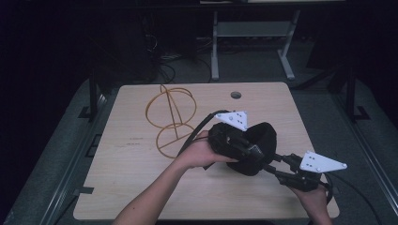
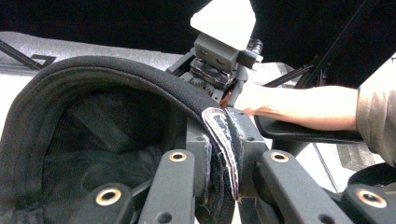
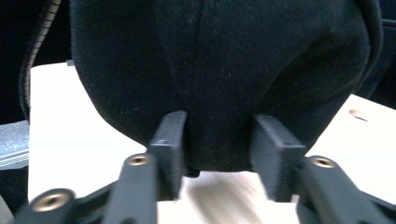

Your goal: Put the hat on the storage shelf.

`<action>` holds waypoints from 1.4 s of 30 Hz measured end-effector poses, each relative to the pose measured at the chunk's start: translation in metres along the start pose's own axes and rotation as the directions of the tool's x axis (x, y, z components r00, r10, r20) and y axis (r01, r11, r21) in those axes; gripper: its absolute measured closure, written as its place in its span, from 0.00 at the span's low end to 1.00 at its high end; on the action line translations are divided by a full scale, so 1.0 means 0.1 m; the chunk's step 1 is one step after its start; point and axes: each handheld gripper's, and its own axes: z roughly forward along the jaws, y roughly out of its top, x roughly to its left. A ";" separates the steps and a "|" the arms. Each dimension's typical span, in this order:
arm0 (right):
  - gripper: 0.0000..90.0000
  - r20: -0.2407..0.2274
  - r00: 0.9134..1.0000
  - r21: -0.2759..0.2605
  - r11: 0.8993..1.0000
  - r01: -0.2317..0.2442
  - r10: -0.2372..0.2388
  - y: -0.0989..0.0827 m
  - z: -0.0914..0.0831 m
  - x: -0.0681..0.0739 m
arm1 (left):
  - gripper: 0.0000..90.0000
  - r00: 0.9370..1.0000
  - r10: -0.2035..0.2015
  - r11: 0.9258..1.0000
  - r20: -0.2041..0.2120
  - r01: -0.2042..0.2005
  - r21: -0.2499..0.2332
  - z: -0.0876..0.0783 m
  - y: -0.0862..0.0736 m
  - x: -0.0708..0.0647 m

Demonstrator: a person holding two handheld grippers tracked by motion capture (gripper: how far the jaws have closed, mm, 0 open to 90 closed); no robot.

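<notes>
From above, a black cap (image 1: 256, 147) is held up over the middle-right of the wooden table (image 1: 141, 178), between the two tools. The left gripper (image 1: 244, 149) grips it from the left, the right gripper (image 1: 272, 165) reaches in from the lower right. A yellow wire stand (image 1: 171, 119) sits well apart, toward the far left.

In the left gripper view, the cap (image 2: 93, 121) shows its hollow, dark mesh-lined inside, nothing in it that I can see. The jaws are clamped on its edge at a frayed, pale-stitched strip (image 2: 223, 140).

In the right gripper view, the cap's smooth rounded crown (image 3: 224, 70) bulges between the jaws, which pinch the fabric.
</notes>
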 end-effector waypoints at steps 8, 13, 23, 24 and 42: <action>0.89 -0.023 1.000 -0.029 1.000 0.003 -0.004 0.04 0.03 -0.01 | 0.89 1.000 0.011 1.000 0.000 -0.011 0.007 -0.02 0.00 0.00; 0.97 -0.030 0.999 -0.035 0.999 -0.027 0.026 0.04 0.02 -0.02 | 0.89 1.000 0.007 1.000 -0.011 -0.007 0.008 -0.06 -0.03 0.00; 0.98 -0.026 0.998 -0.028 0.998 -0.057 0.056 0.06 -0.01 -0.03 | 0.85 0.998 -0.009 1.000 -0.056 0.009 0.007 -0.17 -0.14 0.00; 0.98 -0.030 0.998 -0.030 0.998 -0.059 0.058 0.06 -0.01 -0.03 | 0.84 0.998 -0.007 1.000 -0.070 0.007 0.013 -0.19 -0.16 0.01; 0.99 -0.037 0.998 -0.017 0.999 -0.049 0.048 0.23 0.00 -0.02 | 0.74 0.988 -0.018 0.999 -0.152 0.024 0.033 -0.40 -0.37 0.00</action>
